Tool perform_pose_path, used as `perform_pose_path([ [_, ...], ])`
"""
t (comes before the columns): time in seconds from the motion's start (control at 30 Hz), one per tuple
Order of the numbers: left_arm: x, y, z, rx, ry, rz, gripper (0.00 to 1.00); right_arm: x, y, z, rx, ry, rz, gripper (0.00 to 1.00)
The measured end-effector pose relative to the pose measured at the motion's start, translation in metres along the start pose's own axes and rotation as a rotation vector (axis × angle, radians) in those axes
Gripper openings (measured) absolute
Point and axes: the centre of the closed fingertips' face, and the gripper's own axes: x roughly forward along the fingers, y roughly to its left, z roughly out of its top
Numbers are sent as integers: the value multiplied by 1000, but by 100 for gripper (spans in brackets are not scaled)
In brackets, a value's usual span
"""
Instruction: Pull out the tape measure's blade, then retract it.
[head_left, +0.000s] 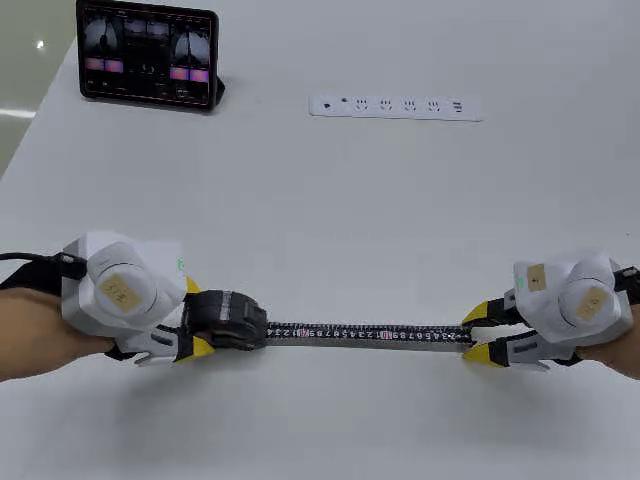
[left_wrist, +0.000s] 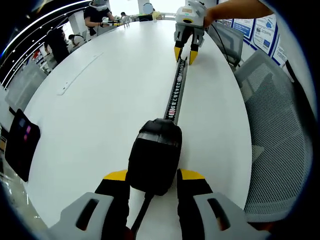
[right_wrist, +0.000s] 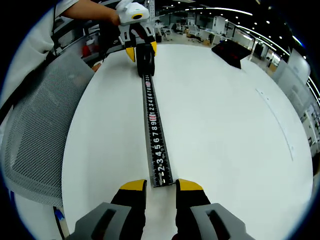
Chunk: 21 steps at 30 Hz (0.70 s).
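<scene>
The black tape measure case (head_left: 228, 320) lies on the white table (head_left: 330, 220), and my left gripper (head_left: 197, 318) is shut on its sides. In the left gripper view the case (left_wrist: 155, 157) sits tight between the yellow-tipped fingers (left_wrist: 116, 176). The dark blade (head_left: 365, 333) is pulled out flat along the table toward my right gripper (head_left: 481, 333). In the right gripper view the blade (right_wrist: 156, 135) ends between the yellow fingertips of my right gripper (right_wrist: 161, 186). Its jaws stand open, with a small gap on each side of the blade's end.
A tablet (head_left: 148, 55) with a lit screen stands at the back left. A white power strip (head_left: 395, 106) lies at the back middle. A grey mesh chair (left_wrist: 270, 130) stands beside the table's near edge. People stand far off past the table.
</scene>
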Motion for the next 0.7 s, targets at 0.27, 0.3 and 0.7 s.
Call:
perform_pose_path([
  [0.27, 1, -2, 3, -24, -15, -5, 38, -2, 1, -2, 33, -3, -8, 30],
  [0.3, 1, -2, 4, -25, -18, -7, 38, -2, 2, -2, 34, -3, -6, 31],
  [0.7, 0, -2, 15, -108, -69, 6, 55, -6, 5, 6, 104, -22, -38, 45],
])
